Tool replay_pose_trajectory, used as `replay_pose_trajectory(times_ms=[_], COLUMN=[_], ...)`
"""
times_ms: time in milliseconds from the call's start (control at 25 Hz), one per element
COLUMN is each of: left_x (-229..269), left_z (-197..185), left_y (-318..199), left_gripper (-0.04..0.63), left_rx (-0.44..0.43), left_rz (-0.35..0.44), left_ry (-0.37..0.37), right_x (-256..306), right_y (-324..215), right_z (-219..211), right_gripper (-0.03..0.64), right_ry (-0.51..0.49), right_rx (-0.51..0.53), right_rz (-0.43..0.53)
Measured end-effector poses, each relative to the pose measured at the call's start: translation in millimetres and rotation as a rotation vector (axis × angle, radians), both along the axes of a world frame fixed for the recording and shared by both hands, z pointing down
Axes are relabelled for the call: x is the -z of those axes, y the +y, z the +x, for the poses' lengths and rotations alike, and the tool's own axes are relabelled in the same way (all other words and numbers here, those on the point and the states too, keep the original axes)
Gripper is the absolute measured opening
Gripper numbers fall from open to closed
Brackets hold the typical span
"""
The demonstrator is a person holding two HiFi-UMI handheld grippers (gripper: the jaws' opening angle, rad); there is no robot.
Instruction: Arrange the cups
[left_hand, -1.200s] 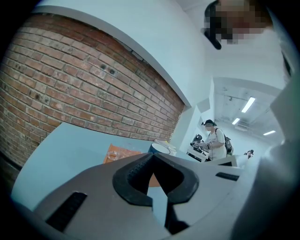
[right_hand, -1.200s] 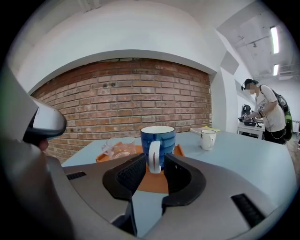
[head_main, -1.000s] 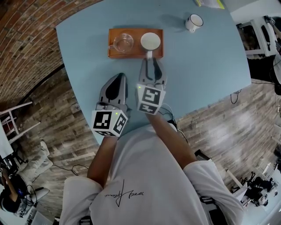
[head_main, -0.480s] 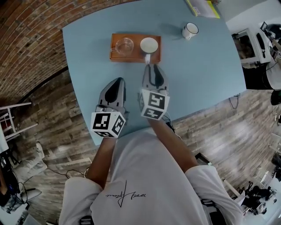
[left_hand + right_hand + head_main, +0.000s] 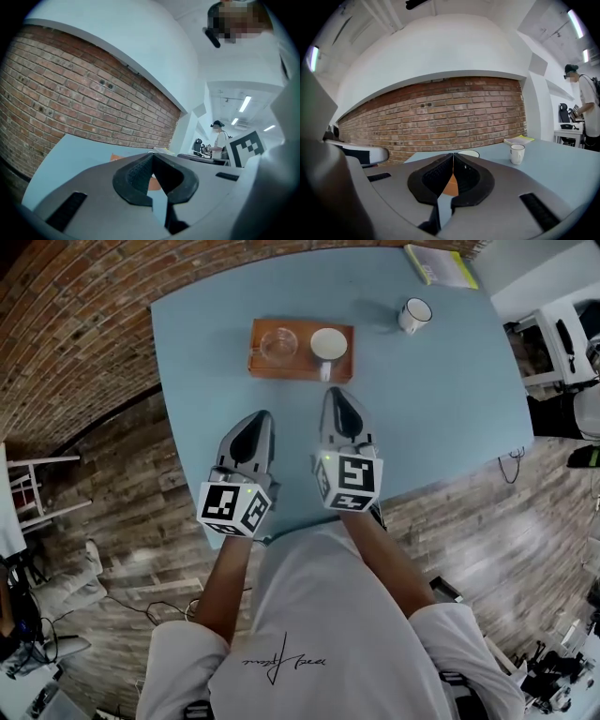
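3 cups, 1 tray, 1 booklet, 2 grippers counted; both sets of jaws are clamped together on nothing.
Left gripper [image 5: 260,418] and right gripper [image 5: 335,393] are held side by side over the near part of the table [image 5: 450,399], pointed at 12 o'clock. On the wooden tray [image 5: 302,370] a glass cup [image 5: 278,344] is seated at the 9 o'clock end and a white cup [image 5: 327,342] at the 3 o'clock end, handle toward 6. The dark-rimmed mug [image 5: 414,315] is left off the tray at its 2 o'clock, well apart. A yellow booklet [image 5: 441,265] is seen at the table's 1 o'clock corner. The tabletop is pale blue; a brick wall [image 5: 66,324] is seen from 9 to 11 o'clock, plank floor [image 5: 487,512] elsewhere.
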State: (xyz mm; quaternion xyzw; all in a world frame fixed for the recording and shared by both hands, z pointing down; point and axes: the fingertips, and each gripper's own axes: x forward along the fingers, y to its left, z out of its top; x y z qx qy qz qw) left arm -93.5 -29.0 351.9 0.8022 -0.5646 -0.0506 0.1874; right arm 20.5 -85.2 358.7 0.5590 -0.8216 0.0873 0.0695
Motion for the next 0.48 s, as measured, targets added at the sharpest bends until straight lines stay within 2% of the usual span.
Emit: replay_pose_trajectory(times_ms=[120, 280, 480], left_x=[7.8, 13.0, 19.4], left_z=[7.9, 17.0, 6.7], left_y=[-1.9, -6.5, -16.2], left_gripper=[0.008, 0.008, 0.009], left_rx=[0.000, -0.050, -0.106], left_rz=[0.025, 0.046, 0.094], left_ry=[-0.027, -0.069, -0.184], right_x=[3.2, 0.9, 5.2], right_y=[2.8, 7.1, 5.7], right_z=[-4.2, -11.5, -15.8], right_gripper=[0.023, 0.023, 0.023], right_ry=[0.005, -0.005, -0.033], right_rx=[0.073, 0.181, 0.235], right_rz=[-0.005, -0.041, -0.046])
